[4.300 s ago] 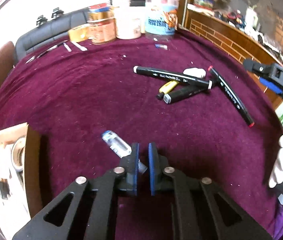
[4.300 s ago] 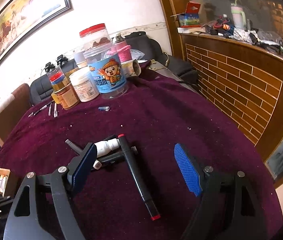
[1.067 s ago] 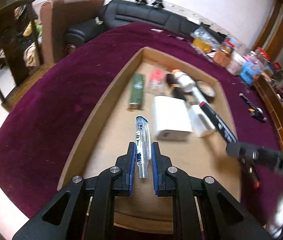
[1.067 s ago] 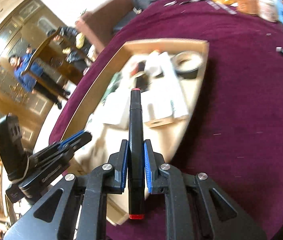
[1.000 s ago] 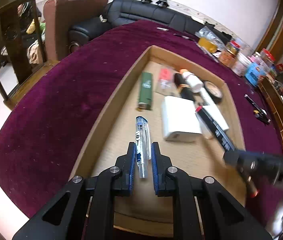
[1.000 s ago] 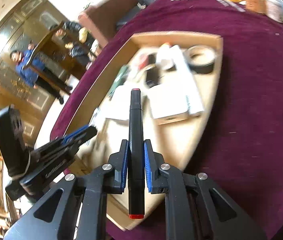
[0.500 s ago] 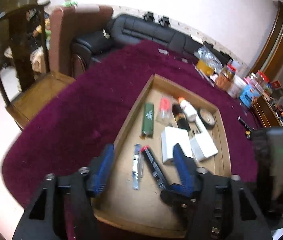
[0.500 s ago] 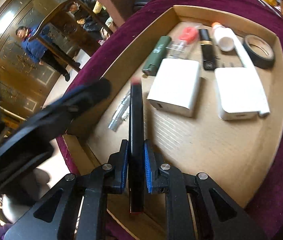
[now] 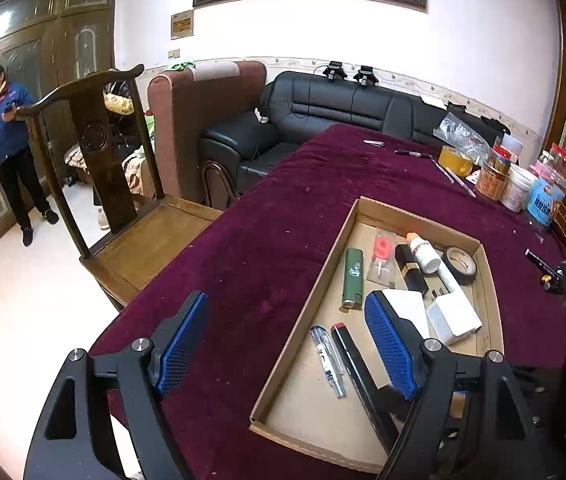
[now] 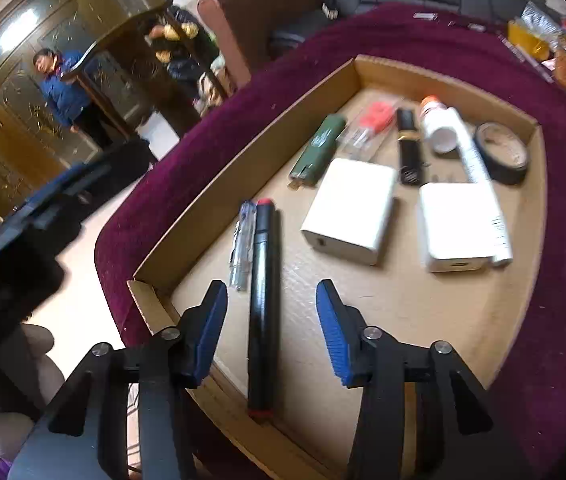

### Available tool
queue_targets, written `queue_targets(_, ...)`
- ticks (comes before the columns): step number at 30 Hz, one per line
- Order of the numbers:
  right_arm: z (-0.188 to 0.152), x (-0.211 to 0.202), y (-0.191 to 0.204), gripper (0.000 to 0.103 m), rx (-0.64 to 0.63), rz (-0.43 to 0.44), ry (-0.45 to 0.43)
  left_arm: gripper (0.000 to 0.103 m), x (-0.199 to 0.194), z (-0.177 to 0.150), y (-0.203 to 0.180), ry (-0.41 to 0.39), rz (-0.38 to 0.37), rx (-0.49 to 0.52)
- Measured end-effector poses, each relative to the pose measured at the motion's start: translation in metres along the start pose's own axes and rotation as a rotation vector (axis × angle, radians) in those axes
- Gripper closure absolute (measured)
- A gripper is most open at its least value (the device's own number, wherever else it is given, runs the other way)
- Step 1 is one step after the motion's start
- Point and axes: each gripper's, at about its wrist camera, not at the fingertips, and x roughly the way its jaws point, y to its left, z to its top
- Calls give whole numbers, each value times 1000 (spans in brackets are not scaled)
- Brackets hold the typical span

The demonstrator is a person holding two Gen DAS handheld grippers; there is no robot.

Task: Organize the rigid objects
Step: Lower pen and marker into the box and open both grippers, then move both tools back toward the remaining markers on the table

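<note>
**Now: both tools standing spread over the box, marker and pen lying side by side**

Currently the right gripper (image 10: pixel 271 322) is hovering with its fingers spread, holding nothing. The black marker (image 10: pixel 264 300) is lying in the cardboard box (image 10: pixel 243 168), its long axis running straight out between those fingers, near end overhanging the front rim. The clear pen (image 10: pixel 242 248) is resting parallel, just beside it on the left. The left gripper (image 9: pixel 287 344) is also gaping, sitting higher, mostly over the maroon desk (image 9: pixel 267 240). Judgement: the right is nearer to both.
</note>
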Motion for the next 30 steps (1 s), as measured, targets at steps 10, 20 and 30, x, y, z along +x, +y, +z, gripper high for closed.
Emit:
queue_targets(10, -12, -29, -25, 46, 66, -52, -100, 27, -13, -8, -29, 4, 17, 68)
queue_targets(20, -34, -60, -68, 45, 167, -78, -153, 27, -25, -17, -74, 41, -41, 151)
queue_targets(30, -58, -129, -114, 45, 227, -234, -314, 27, -64, -32, -140, -14, -258, 264)
